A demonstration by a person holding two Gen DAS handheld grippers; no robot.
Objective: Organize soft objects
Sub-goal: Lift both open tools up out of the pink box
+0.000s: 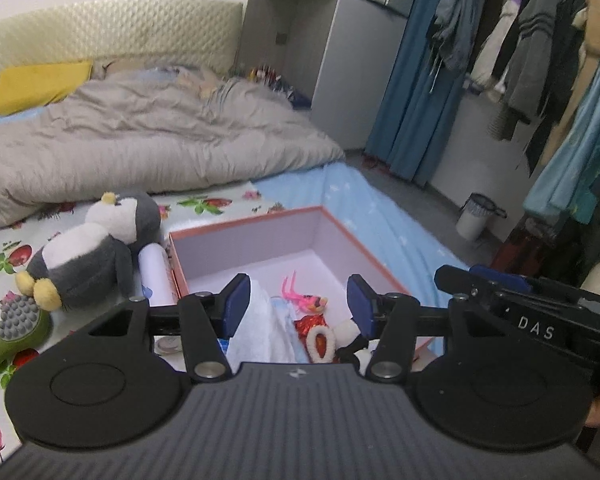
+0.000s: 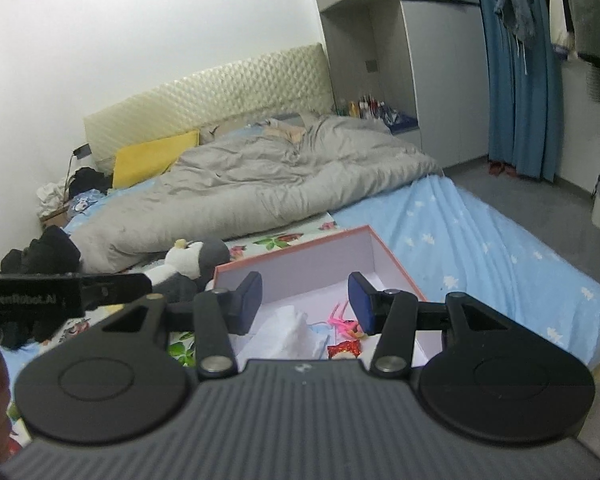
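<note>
Soft objects lying inside pink-rimmed cardboard box [image 1: 256, 226]: white cloth [image 1: 260, 328] at near left, blue fabric partly under it, pink feathered toy [image 1: 306, 300] toward middle, red glittery piece [image 1: 310, 326] and white fluffy hair tie [image 1: 320, 344] nearer front, black-and-white plush bit at near right, mostly hidden. Box open-topped, sitting on bed near foot-side edge, half on fruit-print sheet [image 1: 16, 256], half on light blue star-print sheet [image 2: 480, 248].

Just beside box's left wall: white roll [image 1: 154, 276], touching or nearly touching it. Left of that, plush penguin [image 1: 96, 248] lying on its back on fruit-print sheet. Green massage brush [image 1: 16, 332] near penguin's yellow feet.

Left gripper [image 1: 298, 306] above box, jaws apart, nothing between pads. Right gripper [image 2: 304, 302] likewise above box, jaws apart, empty; seen also at right edge of left view.

Farther up bed: rumpled grey duvet [image 2: 260, 176], yellow pillow [image 2: 152, 160], quilted cream headboard [image 2: 220, 96]. On floor beyond: white wastebasket [image 1: 474, 216], blue curtain [image 2: 520, 80], hanging clothes.
</note>
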